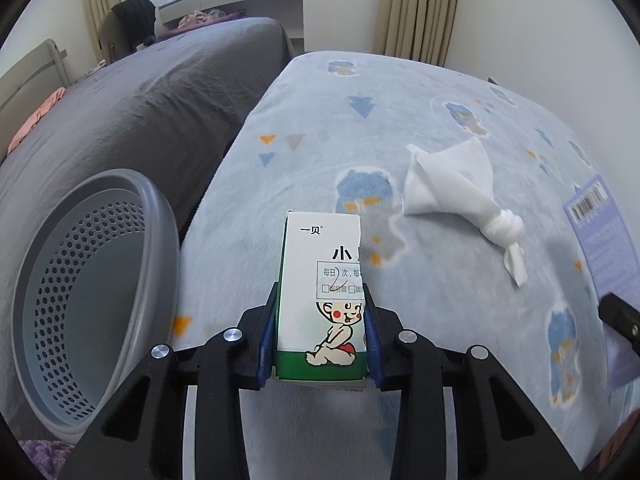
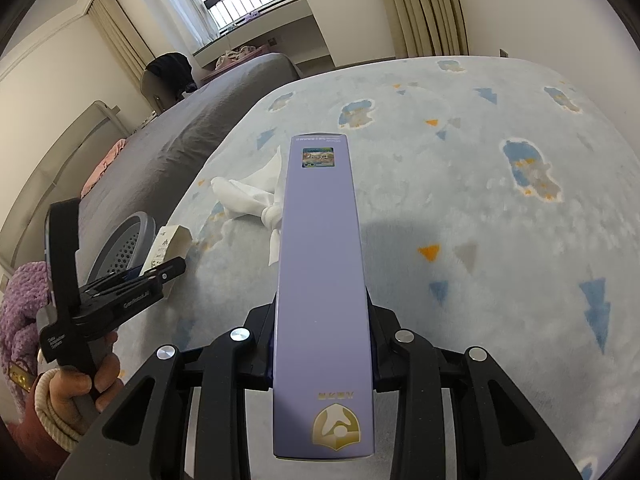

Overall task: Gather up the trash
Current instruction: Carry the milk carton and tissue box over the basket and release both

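My left gripper (image 1: 320, 320) is shut on a white and green medicine box (image 1: 320, 280) with a cartoon baby, held above the light blue blanket (image 1: 320, 152). A grey perforated basket (image 1: 92, 296) sits just left of it. My right gripper (image 2: 322, 320) is shut on a long lavender box (image 2: 320, 260), which also shows at the right edge of the left wrist view (image 1: 604, 240). A knotted white tissue (image 1: 460, 192) lies on the blanket between the two boxes; in the right wrist view the tissue (image 2: 248, 196) is partly hidden behind the lavender box.
A grey-covered bed (image 1: 120, 120) lies to the left of the blanket. A purple knitted item (image 2: 20, 308) is at lower left. The left gripper and hand (image 2: 100, 300) show in the right wrist view beside the basket (image 2: 128, 244). Curtains and a window are behind.
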